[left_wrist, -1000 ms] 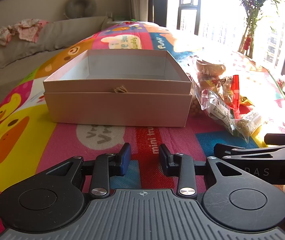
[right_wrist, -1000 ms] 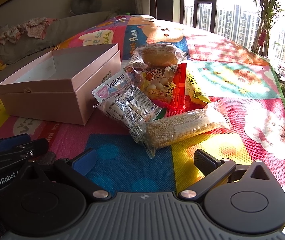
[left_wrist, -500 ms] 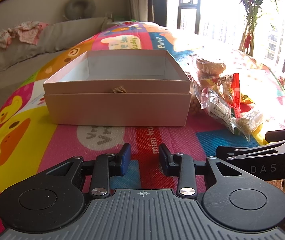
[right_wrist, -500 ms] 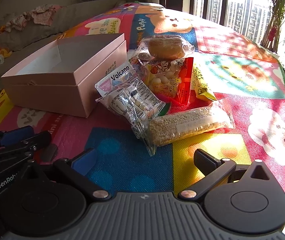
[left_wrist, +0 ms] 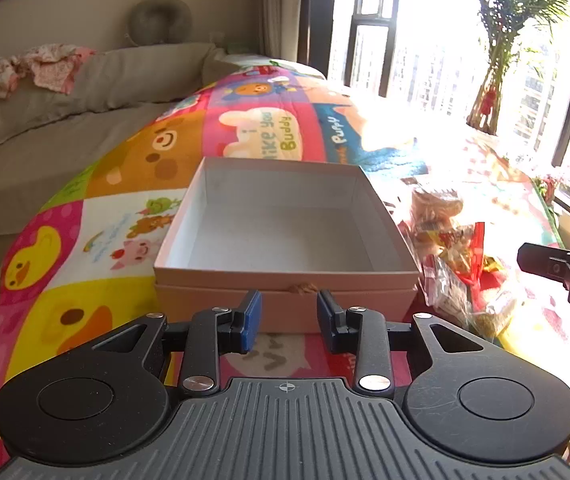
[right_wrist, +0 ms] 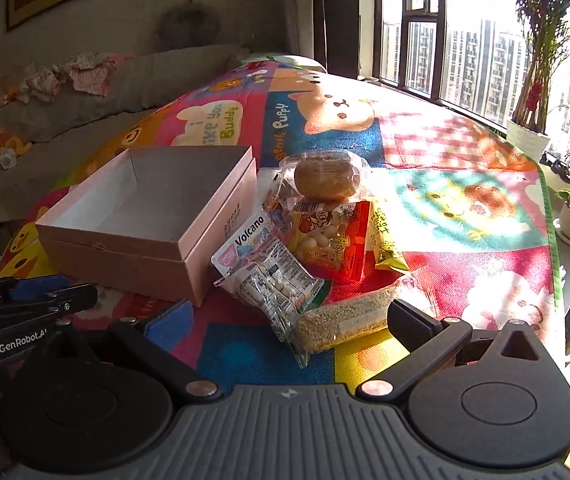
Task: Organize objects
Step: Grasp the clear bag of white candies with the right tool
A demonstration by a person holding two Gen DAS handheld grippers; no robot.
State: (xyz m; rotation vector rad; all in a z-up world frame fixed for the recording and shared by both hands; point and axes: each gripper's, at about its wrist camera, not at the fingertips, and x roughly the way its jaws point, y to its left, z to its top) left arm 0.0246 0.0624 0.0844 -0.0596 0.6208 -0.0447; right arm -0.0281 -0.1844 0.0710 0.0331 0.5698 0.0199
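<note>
An open, empty pink box (left_wrist: 285, 280) (right_wrist: 221, 248) sits on the colourful play mat. Right of it lies a pile of snack packs: a wrapped bun (right_wrist: 325, 178), a red and orange pack (right_wrist: 335, 244), a yellow pack (right_wrist: 387, 248), a clear "Volcano" pack (right_wrist: 273, 280) and a grain bar (right_wrist: 349, 320). My left gripper (left_wrist: 289, 320) hovers in front of the box's near wall, jaws a little apart and empty. My right gripper (right_wrist: 285, 324) is wide open and empty, just before the grain bar.
A grey sofa (left_wrist: 45, 120) with clothes stands at the back left. Windows and potted plants (right_wrist: 533, 136) line the right side. The mat's right edge (right_wrist: 551, 240) drops to the floor. The right gripper shows at the edge of the left wrist view (left_wrist: 565, 268).
Both grippers have risen and tilted down, so the box interior shows. The left one moved closer to the box. The right one moved closer to the snack pile.
</note>
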